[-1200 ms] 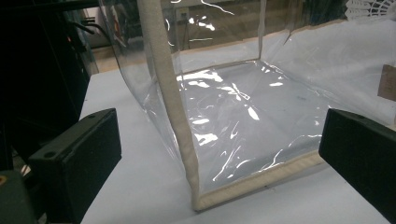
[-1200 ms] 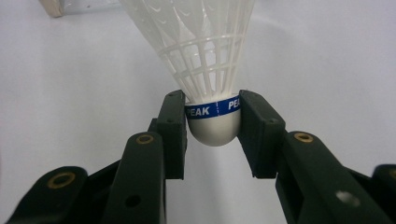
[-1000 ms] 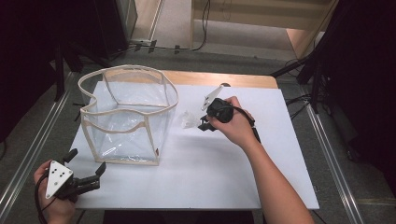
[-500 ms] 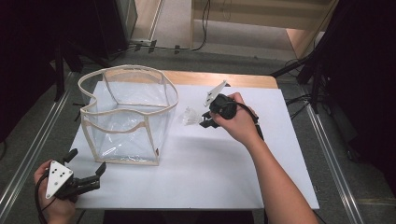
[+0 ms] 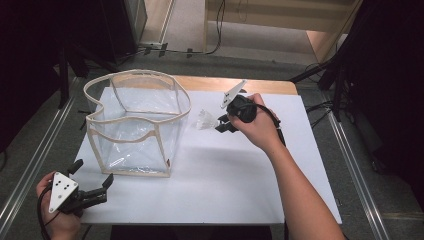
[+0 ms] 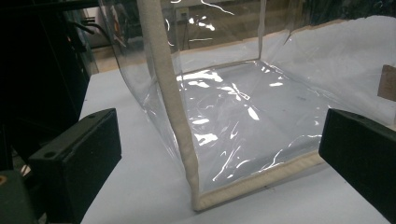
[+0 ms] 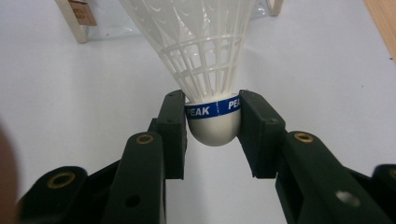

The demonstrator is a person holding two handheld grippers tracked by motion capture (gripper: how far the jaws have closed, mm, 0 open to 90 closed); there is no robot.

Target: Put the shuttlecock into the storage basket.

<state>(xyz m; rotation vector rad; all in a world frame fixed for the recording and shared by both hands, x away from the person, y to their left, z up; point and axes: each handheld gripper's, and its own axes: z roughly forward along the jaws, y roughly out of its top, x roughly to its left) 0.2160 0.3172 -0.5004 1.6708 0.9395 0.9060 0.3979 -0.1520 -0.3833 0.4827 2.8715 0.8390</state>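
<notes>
A white plastic shuttlecock (image 7: 212, 70) with a blue band around its cork is clamped by the cork between my right gripper's (image 7: 212, 128) pads. In the high view the right gripper (image 5: 223, 123) holds the shuttlecock (image 5: 204, 120) above the white tabletop, just right of the clear bag (image 5: 137, 125). The bag is a see-through plastic box with beige trim, open at the top, standing at the table's left. My left gripper (image 5: 92, 182) rests open near the table's front left corner, its jaws wide apart and pointing at the bag's near corner (image 6: 187, 154).
The white board (image 5: 225, 175) covers the table, with a wooden strip (image 5: 235, 85) along its far edge. Metal rails (image 5: 360, 175) run along both sides of the table. Dark equipment and cables stand on the floor beyond.
My right gripper has lifted the shuttlecock a little off the table. The left gripper has stayed where it was.
</notes>
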